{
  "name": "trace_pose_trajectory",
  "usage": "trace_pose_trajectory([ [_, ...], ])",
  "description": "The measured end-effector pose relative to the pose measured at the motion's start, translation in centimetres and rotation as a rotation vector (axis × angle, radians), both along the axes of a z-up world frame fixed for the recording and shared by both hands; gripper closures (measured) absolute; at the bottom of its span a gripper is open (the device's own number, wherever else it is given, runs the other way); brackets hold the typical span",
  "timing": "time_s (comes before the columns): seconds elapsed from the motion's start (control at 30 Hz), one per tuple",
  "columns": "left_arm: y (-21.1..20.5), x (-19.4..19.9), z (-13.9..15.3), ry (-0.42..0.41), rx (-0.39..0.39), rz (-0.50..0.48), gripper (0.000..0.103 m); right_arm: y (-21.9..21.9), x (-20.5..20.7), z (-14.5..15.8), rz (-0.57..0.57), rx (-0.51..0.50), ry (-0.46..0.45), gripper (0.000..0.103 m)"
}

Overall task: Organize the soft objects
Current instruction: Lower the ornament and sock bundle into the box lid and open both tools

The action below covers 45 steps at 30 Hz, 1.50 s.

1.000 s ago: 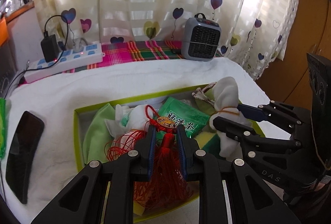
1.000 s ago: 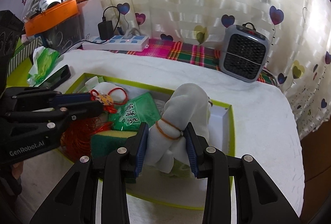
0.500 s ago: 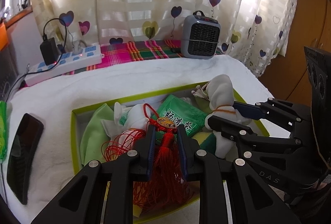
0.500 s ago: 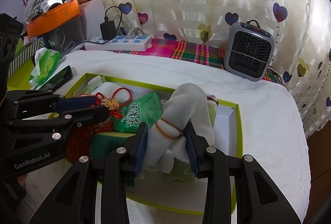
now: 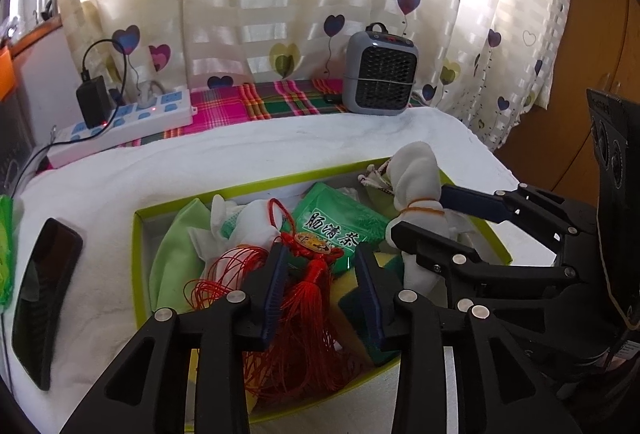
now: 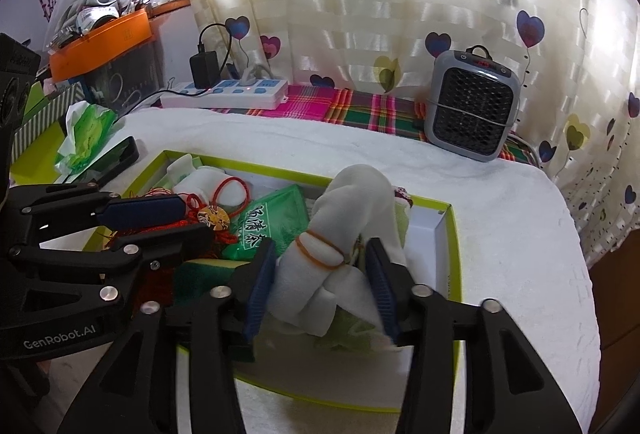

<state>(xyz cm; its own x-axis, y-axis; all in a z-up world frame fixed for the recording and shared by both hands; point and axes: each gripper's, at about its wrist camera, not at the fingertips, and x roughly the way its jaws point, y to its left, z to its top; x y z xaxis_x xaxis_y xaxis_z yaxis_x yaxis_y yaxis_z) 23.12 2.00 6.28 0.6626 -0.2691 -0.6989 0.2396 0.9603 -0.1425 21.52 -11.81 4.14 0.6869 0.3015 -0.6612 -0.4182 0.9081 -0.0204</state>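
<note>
Two tongs over one green box (image 5: 256, 187)
Left tongs (image 5: 320, 286) just opened around one red tassel (image 5: 316, 298); right tongs (image 6: 320, 286) just opened around one white bundle (image 6: 344, 226)

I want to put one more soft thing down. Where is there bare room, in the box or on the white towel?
In the green-rimmed box, only the right end, between the white cloth bundle and the rim, shows bare floor. Its left and middle are packed: red tassel, green packet, sponge. The white towel between box and heater is open.
</note>
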Motion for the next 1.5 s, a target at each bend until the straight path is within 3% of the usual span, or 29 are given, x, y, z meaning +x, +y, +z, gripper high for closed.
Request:
trace_pose_trajectory([
  [0.73,0.6,-2.2,0.9,-0.022,0.015,0.062,0.063,-0.8,-1.7,0.5,-0.034,0.046,-0.008,0.046],
  [1.5,0.8,-7.8,2.0,-0.041,0.019,0.143,0.061,-1.5,-6.4,1.2,-0.064,0.109,-0.016,0.045],
])
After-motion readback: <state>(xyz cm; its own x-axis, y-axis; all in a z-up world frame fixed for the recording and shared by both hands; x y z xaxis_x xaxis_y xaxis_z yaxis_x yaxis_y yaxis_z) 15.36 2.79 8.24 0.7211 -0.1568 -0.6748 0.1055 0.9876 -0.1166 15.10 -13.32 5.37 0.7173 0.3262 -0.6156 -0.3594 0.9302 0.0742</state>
